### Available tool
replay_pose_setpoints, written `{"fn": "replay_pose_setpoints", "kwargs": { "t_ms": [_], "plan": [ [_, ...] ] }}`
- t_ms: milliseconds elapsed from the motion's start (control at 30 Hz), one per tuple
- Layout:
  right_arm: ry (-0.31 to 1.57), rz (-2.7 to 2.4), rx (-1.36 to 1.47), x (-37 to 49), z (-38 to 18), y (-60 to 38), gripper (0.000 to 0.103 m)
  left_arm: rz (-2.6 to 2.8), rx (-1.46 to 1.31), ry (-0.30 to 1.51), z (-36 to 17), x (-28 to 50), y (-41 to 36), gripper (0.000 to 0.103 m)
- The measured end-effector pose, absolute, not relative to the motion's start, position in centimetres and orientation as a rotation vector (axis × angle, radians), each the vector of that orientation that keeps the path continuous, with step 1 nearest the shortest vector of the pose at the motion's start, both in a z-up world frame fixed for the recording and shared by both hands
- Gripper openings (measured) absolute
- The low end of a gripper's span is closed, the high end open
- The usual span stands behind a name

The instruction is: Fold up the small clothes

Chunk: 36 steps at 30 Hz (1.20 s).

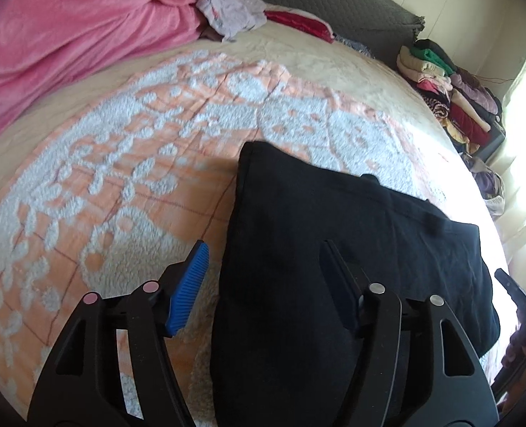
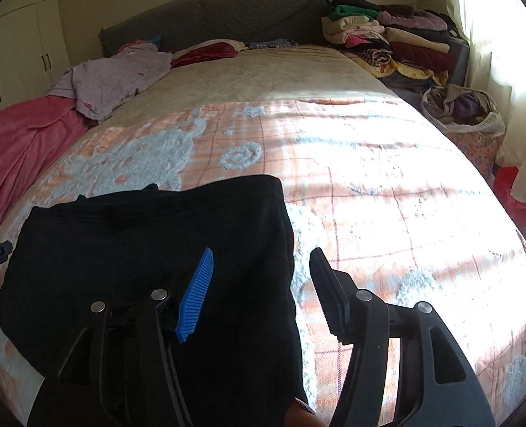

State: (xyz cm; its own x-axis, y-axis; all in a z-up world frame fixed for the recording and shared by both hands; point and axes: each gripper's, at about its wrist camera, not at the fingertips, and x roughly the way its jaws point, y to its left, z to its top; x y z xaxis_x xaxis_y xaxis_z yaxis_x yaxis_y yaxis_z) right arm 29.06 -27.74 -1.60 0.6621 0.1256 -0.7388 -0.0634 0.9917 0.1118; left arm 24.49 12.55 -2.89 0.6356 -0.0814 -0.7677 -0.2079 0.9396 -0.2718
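The black garment [image 1: 334,249] lies flat on the bed [image 1: 120,178], long axis running near to far; its near end is cut off behind both claws. The left claw [image 1: 263,270] straddles its left edge, the right claw [image 2: 263,277] its right edge, both parted and gripping nothing.

Left gripper [image 1: 263,259] hovering with jaws apart over the left edge of a black knit garment [image 1: 352,249] lying flat on an orange-and-white tufted bedspread [image 1: 120,178]. Crumpled pink blanket [image 1: 67,35] lying far left.
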Motion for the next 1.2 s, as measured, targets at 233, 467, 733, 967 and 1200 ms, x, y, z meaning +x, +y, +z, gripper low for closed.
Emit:
{"fn": "replay_pose_setpoints", "kwargs": {
  "t_ms": [233,467,733,967,1200],
  "plan": [
    [0.919,0.191,0.204,29.2,-4.3,-28.3,0.025,0.029,-0.384,0.923,-4.3,24.6,12.2,0.020],
    [0.807,0.188,0.192,26.8,-1.0,-28.4,0.007,0.002,-0.393,0.841,-1.6,23.3,12.8,0.003],
    [0.882,0.096,0.163,26.4,-4.2,-28.8,0.019,0.085,-0.268,0.916,-3.7,24.1,11.6,0.011],
    [0.784,0.048,0.105,23.7,-1.8,-28.2,0.037,0.103,-0.210,0.863,-2.0,22.8,9.6,0.034],
    [0.756,0.188,0.017,21.2,-0.3,-24.5,0.041,0.027,-0.146,0.770,0.2,20.6,5.6,0.053]
  ]
}}
